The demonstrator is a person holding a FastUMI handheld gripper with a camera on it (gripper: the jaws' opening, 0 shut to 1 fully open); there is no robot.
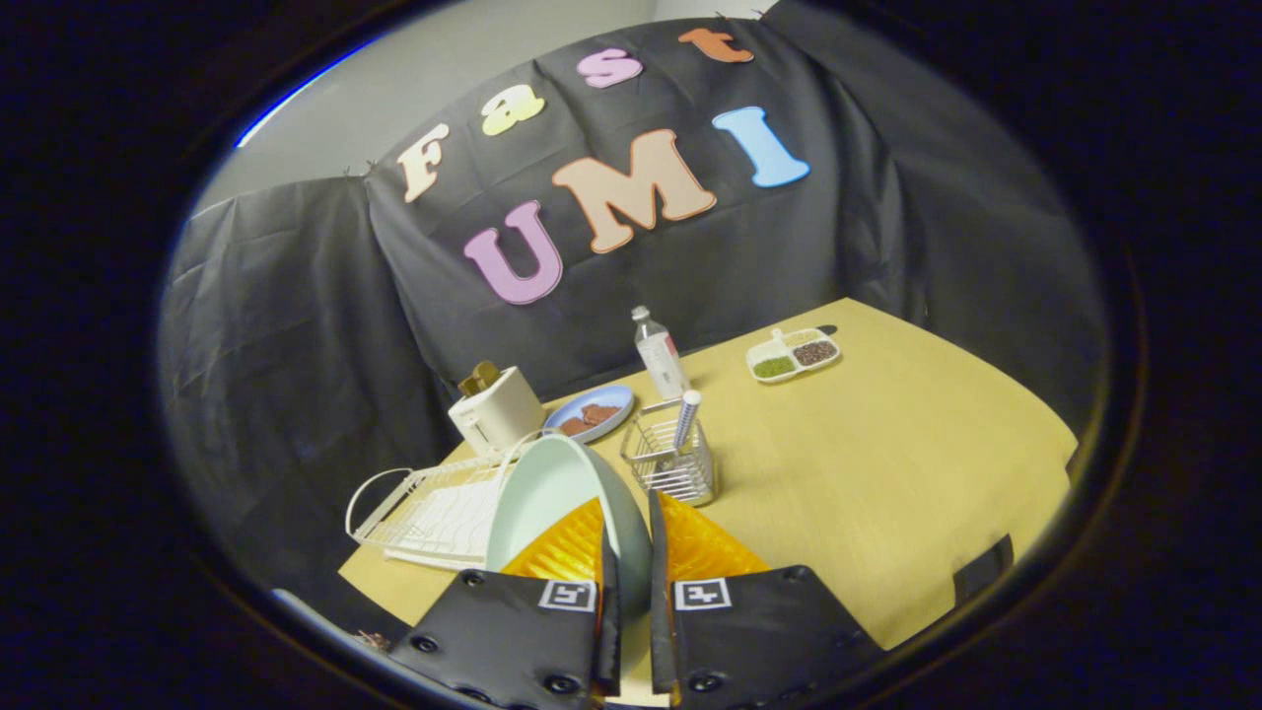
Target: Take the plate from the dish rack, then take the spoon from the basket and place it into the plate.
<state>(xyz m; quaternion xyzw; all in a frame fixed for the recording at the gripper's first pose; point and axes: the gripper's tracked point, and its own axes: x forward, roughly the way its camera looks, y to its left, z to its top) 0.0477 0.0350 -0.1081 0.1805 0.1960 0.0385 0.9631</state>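
At the bottom centre of the frame the gripper [631, 562] has its two black fingers [608, 592] drawn close together, clamped on the rim of the pale green round plate [552, 493]. The plate stands on edge between them, its hollow face turned to the left. That edge-on hold fits a plate that stood upright in a rack slot: a rim grip is the only way two narrow fingers can carry it. Whether it is fully clear of the rack I cannot tell; its left side overlaps the white wire dish rack [424, 513], which lies at the lower left on the tan wooden counter [887, 463].

Just right of the plate, in the middle of the frame, stands the small silver wire basket [670, 459]. One spoon with a white handle [686, 414] leans upright in it, handle up, which leaves it easy to pinch from above. The plate must go down flat on the counter first, I judge, since the fingers are occupied.

Counted: one plate in hand, one rack, one basket, one spoon. Further back are one cream toaster [496, 414], one blue plate with brown food [590, 412], one clear plastic bottle [661, 355], and one white divided tray [792, 355] at the upper right.
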